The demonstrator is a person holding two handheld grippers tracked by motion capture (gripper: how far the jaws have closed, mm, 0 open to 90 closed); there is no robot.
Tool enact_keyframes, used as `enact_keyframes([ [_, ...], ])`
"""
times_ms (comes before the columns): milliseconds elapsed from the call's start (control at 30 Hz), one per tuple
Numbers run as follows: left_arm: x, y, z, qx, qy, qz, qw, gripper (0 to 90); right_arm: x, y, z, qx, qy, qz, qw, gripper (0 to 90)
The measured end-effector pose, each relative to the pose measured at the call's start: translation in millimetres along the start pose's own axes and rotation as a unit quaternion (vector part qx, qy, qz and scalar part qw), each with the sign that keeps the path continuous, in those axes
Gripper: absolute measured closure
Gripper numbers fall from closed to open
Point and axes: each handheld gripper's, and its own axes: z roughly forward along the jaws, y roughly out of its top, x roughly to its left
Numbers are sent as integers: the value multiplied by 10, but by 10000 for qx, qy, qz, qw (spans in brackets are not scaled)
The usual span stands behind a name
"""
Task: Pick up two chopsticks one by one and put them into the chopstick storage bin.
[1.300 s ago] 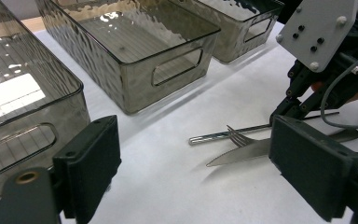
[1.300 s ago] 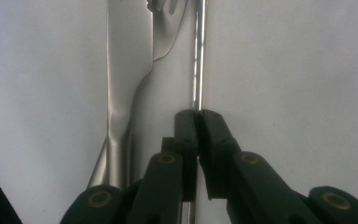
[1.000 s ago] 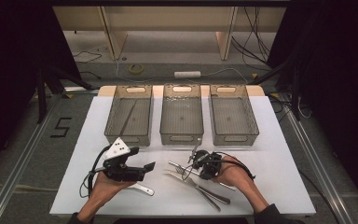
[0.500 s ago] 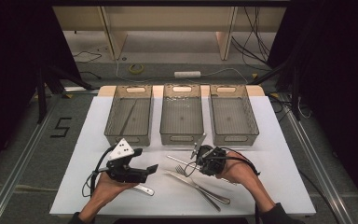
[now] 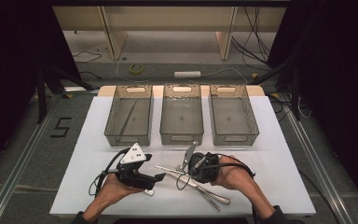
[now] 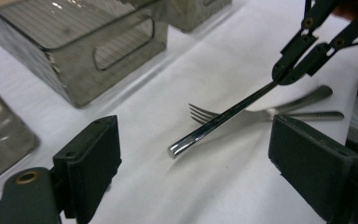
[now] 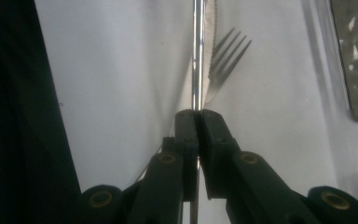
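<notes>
Left tongs [image 6: 191, 177] wide, empty, low over the near counter [image 5: 279, 154]. Right tongs [image 7: 198, 122] clamped on a knife [image 6: 223, 119], raised above a fork [image 6: 261, 112]; serrated edge plain from the right gripper view, trays [image 5: 182, 119] far behind from the high view.

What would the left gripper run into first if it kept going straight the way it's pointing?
Most likely the knife that the right gripper holds: its free end hangs straight ahead between the open jaws of the left gripper. The fork lies just beyond. Depth is hard to judge.
</notes>
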Motion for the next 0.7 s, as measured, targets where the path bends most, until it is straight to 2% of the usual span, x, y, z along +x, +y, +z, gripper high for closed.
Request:
enact_keyframes([
  [133,-83,0,53,193,-93,223,9995,169,51,31,1,26,42,-146,9999,867],
  [333,-184,-14,99,452,-285,586,9969,221,146,89,4,17,128,-344,9993,867],
  [400,-210,-22,108,482,-322,661,9961,246,168,98,-5,-4,163,-320,9994,867],
  [533,-240,-24,102,515,-434,868,9940,318,173,107,-12,-50,185,-501,9986,867],
  [700,-274,-33,110,602,-544,1045,9912,402,204,116,-5,-59,250,-565,9981,867],
])
